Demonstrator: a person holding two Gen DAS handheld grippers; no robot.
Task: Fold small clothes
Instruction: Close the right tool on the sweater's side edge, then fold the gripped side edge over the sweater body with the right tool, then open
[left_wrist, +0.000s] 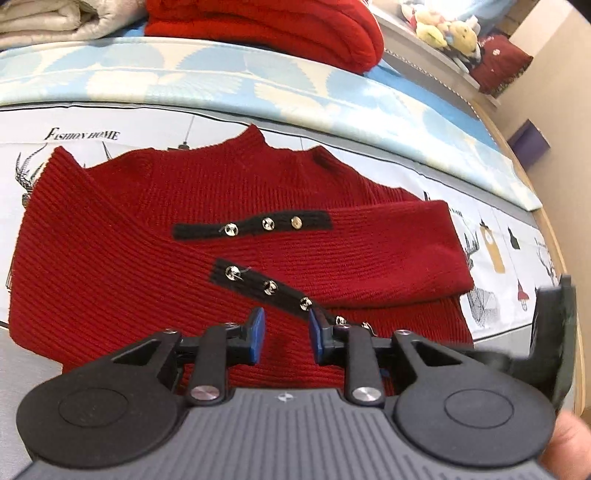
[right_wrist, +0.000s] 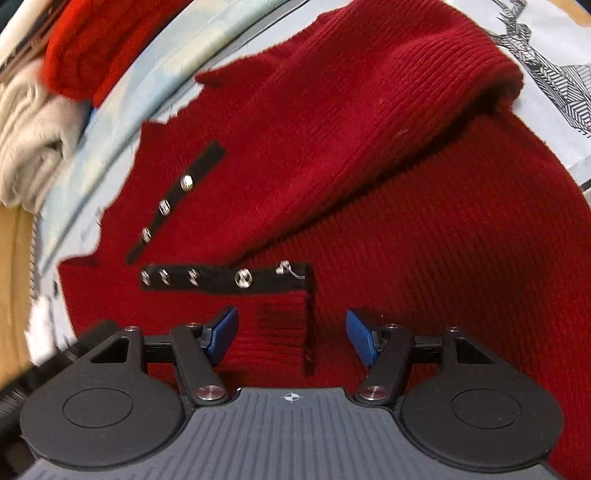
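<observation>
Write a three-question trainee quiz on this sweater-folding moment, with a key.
1. True or false: both sleeves of the red sweater lie folded across its front.
2. What does the left gripper hold? A) a cuff B) nothing C) a button
3. What silver items sit on each black cuff strip?

Key: 1 true; 2 B, its jaws stand apart above the knit; 3 buttons, as on the strip before the right gripper, also open.

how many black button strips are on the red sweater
2. One black strip lies across the red sweater mid-chest, carrying three silver buttons; the other slants below it toward the left gripper, its lower end partly hidden.
</observation>
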